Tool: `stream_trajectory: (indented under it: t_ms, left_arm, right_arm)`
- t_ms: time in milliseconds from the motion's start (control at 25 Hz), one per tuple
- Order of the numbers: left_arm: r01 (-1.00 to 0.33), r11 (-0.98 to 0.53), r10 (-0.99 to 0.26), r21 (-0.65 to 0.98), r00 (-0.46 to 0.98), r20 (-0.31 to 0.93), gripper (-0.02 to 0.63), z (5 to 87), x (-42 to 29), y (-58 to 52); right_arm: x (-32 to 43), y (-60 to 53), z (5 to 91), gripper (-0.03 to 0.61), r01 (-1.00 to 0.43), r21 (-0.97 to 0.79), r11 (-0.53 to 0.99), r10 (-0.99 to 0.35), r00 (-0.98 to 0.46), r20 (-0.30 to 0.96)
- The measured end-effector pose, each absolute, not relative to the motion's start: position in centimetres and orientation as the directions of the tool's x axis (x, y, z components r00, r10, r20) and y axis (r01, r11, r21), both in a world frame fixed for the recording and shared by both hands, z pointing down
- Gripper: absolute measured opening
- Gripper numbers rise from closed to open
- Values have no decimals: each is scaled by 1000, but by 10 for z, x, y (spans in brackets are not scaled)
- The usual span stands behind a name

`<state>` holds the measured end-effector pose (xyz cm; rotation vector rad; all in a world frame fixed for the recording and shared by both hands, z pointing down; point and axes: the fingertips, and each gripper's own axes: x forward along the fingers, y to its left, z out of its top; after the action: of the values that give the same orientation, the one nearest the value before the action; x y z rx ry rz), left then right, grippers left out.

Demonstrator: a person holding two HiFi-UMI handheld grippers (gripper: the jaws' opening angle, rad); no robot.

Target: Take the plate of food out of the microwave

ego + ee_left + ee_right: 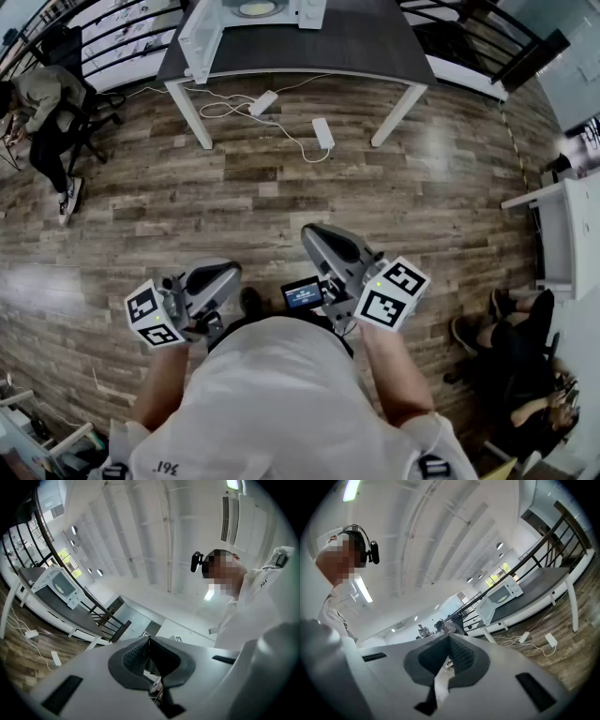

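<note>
The 2 claws are shut tight on nothing. The left claw (228, 275) and right claw (317, 236) are held close to the person's body, well apart from the tabletop (375, 47). There the plate of food (256, 7) sits inside the open microwave (305, 13).

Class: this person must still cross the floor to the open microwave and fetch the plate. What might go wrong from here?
Cables and a power strip lie on the floor before the table: a trip hazard. The open microwave door juts out at the table edge and might be knocked. The left gripper and right gripper are both shut; unless opened, they would likely shove the plate.
</note>
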<state>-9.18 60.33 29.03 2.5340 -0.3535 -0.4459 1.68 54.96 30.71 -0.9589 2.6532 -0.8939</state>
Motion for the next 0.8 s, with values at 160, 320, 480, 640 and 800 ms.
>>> stream_trajectory:
  t_ms: [160, 320, 480, 640, 800]
  left_arm:
    - [-168, -795, -365, 583, 900, -239, 5, 295, -91, 608]
    - [-152, -788, -366, 596, 895, -256, 5, 293, -91, 611]
    - [-147, -790, -363, 596, 894, -261, 5, 289, -90, 614]
    - [-153, -785, -371, 600, 892, -259, 5, 289, -91, 615]
    - [-162, -782, -384, 602, 886, -259, 5, 287, -96, 615]
  right_arm:
    - [17, 559, 315, -11, -530, -603, 597, -628, -776, 60]
    - [19, 563, 318, -11, -537, -604, 588, -631, -772, 73]
    - [19, 564, 317, -11, -542, -602, 586, -633, -770, 77]
    - [18, 564, 316, -11, -544, -596, 590, -631, -771, 79]
    - [17, 564, 314, -11, -552, -590, 589, -636, -767, 83]
